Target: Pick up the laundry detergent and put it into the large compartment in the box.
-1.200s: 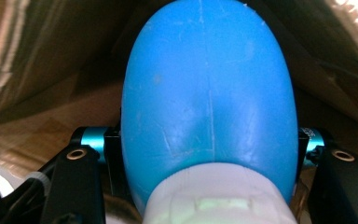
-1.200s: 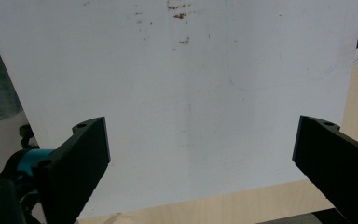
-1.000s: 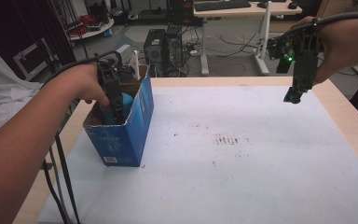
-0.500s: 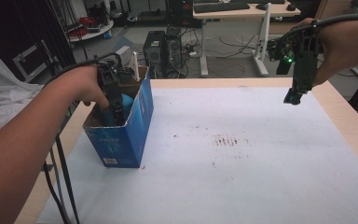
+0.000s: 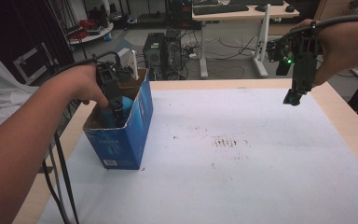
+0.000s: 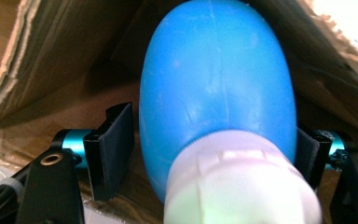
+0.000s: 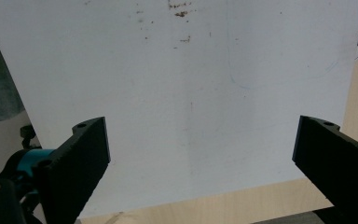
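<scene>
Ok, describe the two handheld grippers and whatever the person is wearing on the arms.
Both grippers are black, each with two flat rectangular black jaws and teal-blue cylindrical fittings at the jaw bases. The left gripper trails a black cable back along the forearm; the right gripper carries a lit green indicator light and its own black cable. The forearms are bare; a white sleeve shows at the left shoulder.

Box (image 5: 135,126): blue outside with pale print, plain brown cardboard inside. Bottle (image 6: 214,88): bright blue body, white cap (image 6: 242,182). Table (image 5: 345,116): light wood under a white sheet (image 5: 261,177) flecked with small brown marks; fingers (image 7: 81,158) black.
</scene>
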